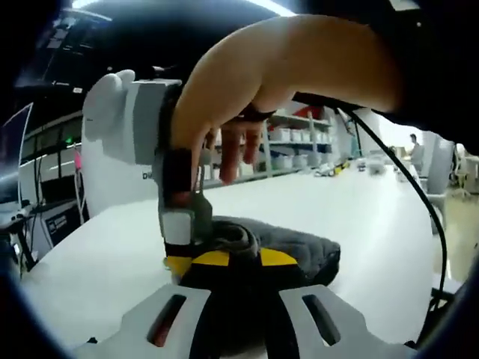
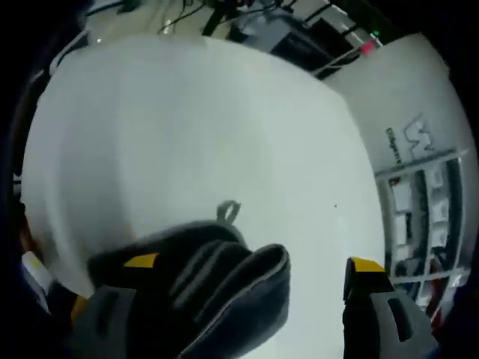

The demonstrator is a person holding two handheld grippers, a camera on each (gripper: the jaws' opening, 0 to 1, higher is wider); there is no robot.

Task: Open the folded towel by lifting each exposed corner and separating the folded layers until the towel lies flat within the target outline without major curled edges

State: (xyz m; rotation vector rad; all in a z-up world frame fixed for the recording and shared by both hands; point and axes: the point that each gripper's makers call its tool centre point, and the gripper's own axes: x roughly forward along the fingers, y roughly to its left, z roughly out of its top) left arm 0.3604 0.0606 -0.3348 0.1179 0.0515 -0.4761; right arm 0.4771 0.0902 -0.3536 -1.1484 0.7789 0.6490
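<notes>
Gripper (image 2: 247,280) over towel (image 2: 224,277), white table (image 2: 194,120)

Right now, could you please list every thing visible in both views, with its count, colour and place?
towel: one, dark grey, folded, lying on the table between the grippers.
hanging loop: one, grey, at the towel's edge.
table: one, white, under the towel.
shelves: several, with pale boxes, behind the table.
cable: one, black, hanging at the right in the left gripper view.
right gripper: one, grey and black with yellow tips, down at the towel.
left gripper: one, grey with yellow tips, at the towel.
hand: one, holding the right gripper.
</notes>
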